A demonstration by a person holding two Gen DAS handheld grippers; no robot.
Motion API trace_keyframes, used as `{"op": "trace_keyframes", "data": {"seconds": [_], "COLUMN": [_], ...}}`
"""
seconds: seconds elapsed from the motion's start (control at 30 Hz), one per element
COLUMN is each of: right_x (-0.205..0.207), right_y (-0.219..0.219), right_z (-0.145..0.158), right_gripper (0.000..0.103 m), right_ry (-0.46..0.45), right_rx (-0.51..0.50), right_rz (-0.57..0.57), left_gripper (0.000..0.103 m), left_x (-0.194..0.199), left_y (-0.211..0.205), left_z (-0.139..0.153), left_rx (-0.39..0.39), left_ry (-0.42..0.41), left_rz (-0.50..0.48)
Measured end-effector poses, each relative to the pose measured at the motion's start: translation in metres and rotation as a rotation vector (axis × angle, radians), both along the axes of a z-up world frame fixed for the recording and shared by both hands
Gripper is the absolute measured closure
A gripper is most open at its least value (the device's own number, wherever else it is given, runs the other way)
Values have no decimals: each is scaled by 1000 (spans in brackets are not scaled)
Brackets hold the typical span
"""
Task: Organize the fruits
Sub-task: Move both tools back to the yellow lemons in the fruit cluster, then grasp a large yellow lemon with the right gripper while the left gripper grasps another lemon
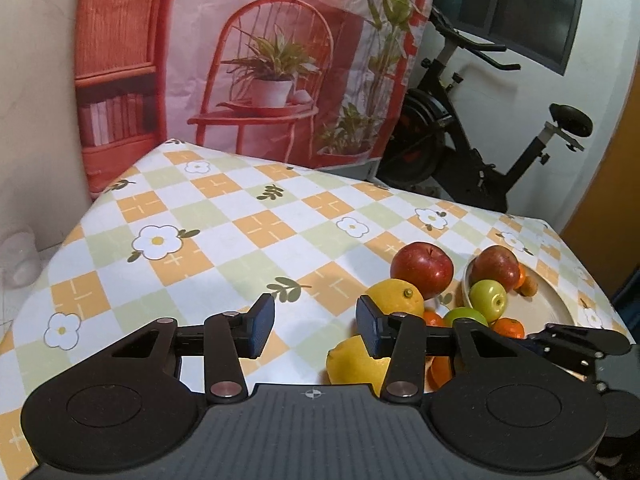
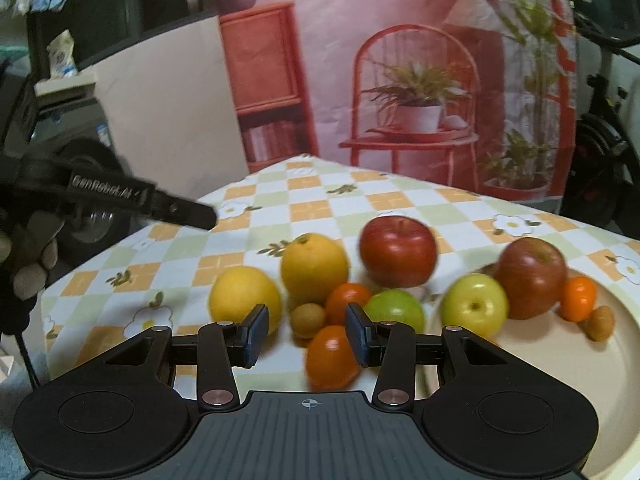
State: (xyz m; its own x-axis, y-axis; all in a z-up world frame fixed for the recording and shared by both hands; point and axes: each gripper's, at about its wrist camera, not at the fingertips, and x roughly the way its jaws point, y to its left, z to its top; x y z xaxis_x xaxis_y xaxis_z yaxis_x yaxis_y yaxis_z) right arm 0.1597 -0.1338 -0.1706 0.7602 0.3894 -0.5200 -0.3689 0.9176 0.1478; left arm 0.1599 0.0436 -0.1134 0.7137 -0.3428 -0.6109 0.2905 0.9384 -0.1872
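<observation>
So you're mid-sort here, as far as I can judge. The cream plate [image 2: 580,392] already has a red apple [image 2: 530,278], a green apple [image 2: 474,306], a small orange [image 2: 578,298] and a little brown fruit [image 2: 599,323] on it. Everything else sits on the checked tablecloth [image 1: 224,220] just left of the plate: two lemons [image 2: 244,300], another red apple [image 2: 398,250], a second green apple [image 2: 396,312], two oranges [image 2: 332,358] and one more small brown fruit [image 2: 307,319].

Your right gripper [image 2: 306,334] has its jaws apart with nothing between the pads, hovering right above the near orange and the brown fruit. Your left gripper [image 1: 316,328] is also parted and empty, over bare cloth with the nearer lemon [image 1: 356,364] just off its right finger.

Looks like you're on the approach for the next pick. My guess is the near orange is the easiest grab for the right one: drop down, centre it between the fingers, close. It's crowded though, so watch you don't nudge the brown fruit or the green apple, since round stuff rolls. The view's a bit blurry, so maybe settle first.
</observation>
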Motion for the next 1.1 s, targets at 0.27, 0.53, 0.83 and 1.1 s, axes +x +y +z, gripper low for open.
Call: {"op": "trace_keyframes", "data": {"seconds": [0.27,0.53,0.83,1.1], "right_x": [16,37,17,-7], "right_y": [32,65,65,46], "right_z": [8,7,2,-4], "right_gripper": [63,62,63,64], "right_ry": [-17,-7,4,13], "right_rx": [-64,-108,-113,-79], "right_rz": [83,149,168,143], "left_gripper": [55,55,55,56], "left_x": [4,1,3,10], "left_y": [13,24,22,4], "left_z": [-6,-5,-12,-33], "left_rx": [-31,-70,-113,-178], "left_ry": [7,20,70,185], "left_rz": [37,48,14,-59]}}
